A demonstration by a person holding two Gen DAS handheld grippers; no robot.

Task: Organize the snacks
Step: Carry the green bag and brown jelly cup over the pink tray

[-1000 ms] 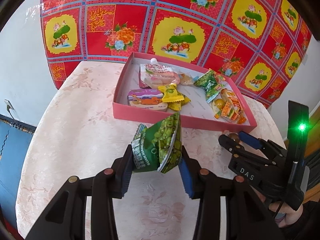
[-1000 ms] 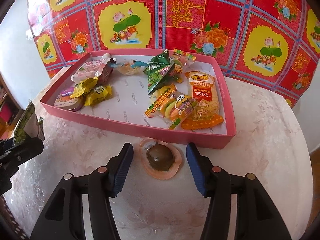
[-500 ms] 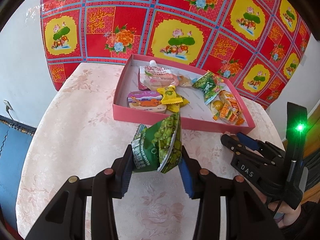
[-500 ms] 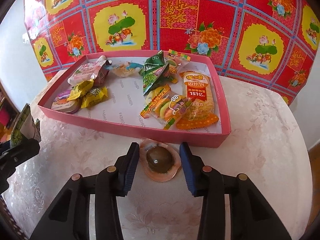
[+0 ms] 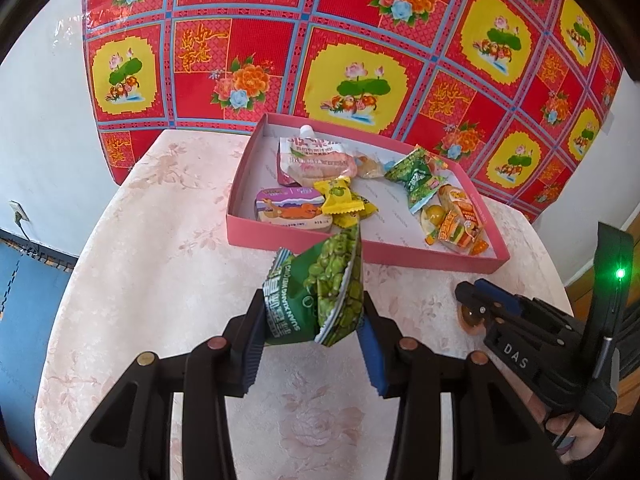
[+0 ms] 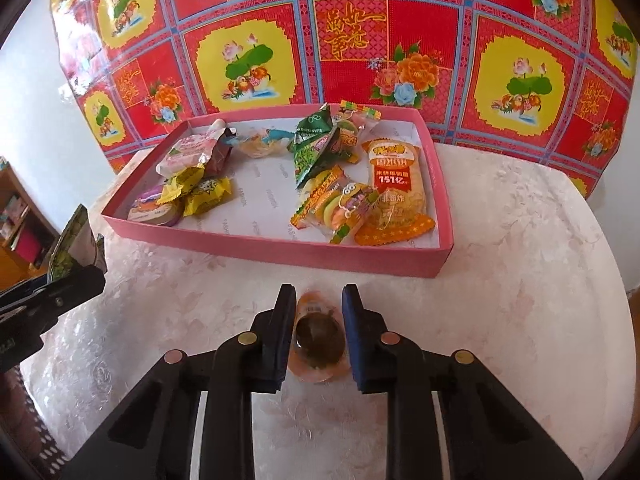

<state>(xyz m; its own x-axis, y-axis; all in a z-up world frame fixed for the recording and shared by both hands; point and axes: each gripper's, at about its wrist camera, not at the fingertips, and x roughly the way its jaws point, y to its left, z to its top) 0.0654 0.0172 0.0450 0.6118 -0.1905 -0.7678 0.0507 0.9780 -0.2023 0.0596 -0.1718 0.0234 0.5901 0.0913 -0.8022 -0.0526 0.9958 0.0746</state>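
Note:
My left gripper (image 5: 310, 320) is shut on a green pea packet (image 5: 316, 292) and holds it upright above the table, in front of the pink box (image 5: 280, 242). The right wrist view shows the same packet (image 6: 74, 240) at the left edge. A round orange-rimmed snack with a dark centre (image 6: 319, 334) lies on the table just before the box's near wall (image 6: 280, 250). My right gripper (image 6: 319, 308) has its jaws closing on that snack, and the blue pads touch its wrapper on both sides. From the left wrist camera, the right gripper (image 5: 476, 296) sits low at the right.
Several snacks lie in the pink box: a pouch (image 5: 312, 156), yellow sweets (image 5: 340, 198), a green packet (image 6: 316, 144), an orange cracker pack (image 6: 394, 184). Pale floral cloth (image 6: 500, 280) covers the round table. Red patterned cloth (image 6: 360, 40) hangs behind. A hand (image 5: 576, 436) holds the right gripper.
The right gripper's jaws have closed from wide apart onto the round snack, squeezing its wrapper narrower. The left gripper and its green packet have stayed still.

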